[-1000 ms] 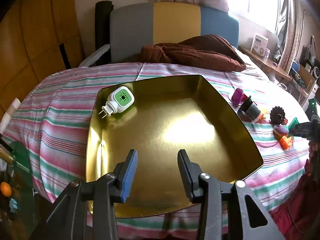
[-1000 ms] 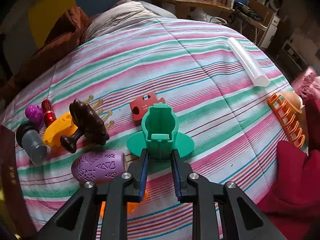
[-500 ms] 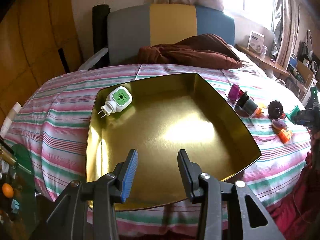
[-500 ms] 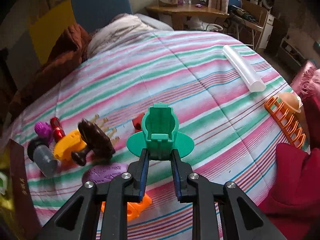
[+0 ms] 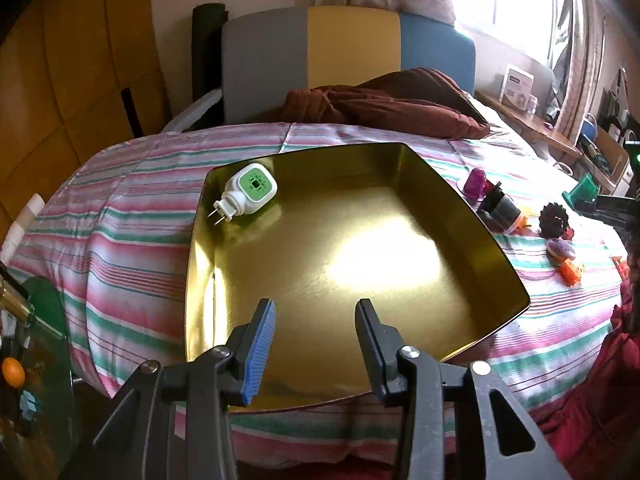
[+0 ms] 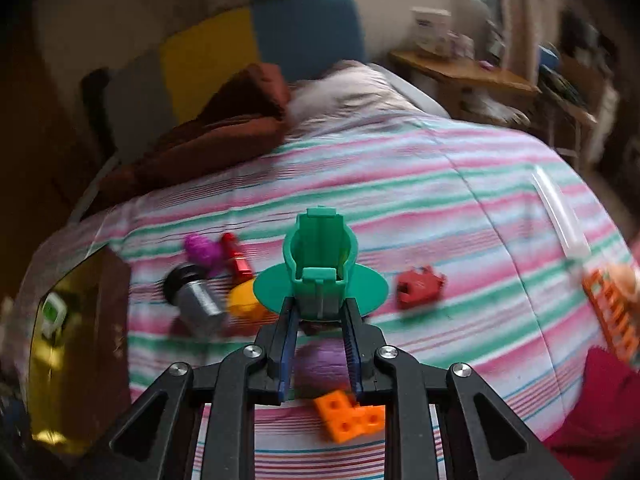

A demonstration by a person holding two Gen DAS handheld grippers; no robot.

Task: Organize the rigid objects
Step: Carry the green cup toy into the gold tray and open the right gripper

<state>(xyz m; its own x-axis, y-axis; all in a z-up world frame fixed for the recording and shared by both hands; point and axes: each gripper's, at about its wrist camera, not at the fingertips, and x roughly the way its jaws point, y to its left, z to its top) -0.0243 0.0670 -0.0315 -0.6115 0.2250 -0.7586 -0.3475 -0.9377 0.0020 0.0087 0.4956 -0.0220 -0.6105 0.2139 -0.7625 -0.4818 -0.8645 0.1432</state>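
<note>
Currently: right hand-held gripper (image 6: pixel 320 316) clenched on green plastic holder (image 6: pixel 320 264) at base stem; likely light, stiff, slippery. Left hand-held gripper (image 5: pixel 316 344) released, empty, over gold tray (image 5: pixel 500 264).

place: home bedroom | signs: bed with striped bedspread (image 5: pixel 140 184), headboard (image 5: pixel 348 48), pillow (image 6: pixel 352 92), bedside desk (image 6: pixel 464 72)

1. You have one gold tray (image 5: pixel 496 248) on the bed (image 5: pixel 132 216).
2. You have one white-and-green plug-in device (image 5: pixel 248 192) inside it.
3. You have one green plastic piece (image 6: pixel 320 264).
4. You have one red block (image 6: pixel 420 286) and one orange block (image 6: pixel 350 420).
5. You have one purple piece (image 6: pixel 202 250), one grey cylinder (image 6: pixel 196 300), one yellow piece (image 6: pixel 242 300).
6. You have one clear tube (image 6: pixel 560 216).
</note>
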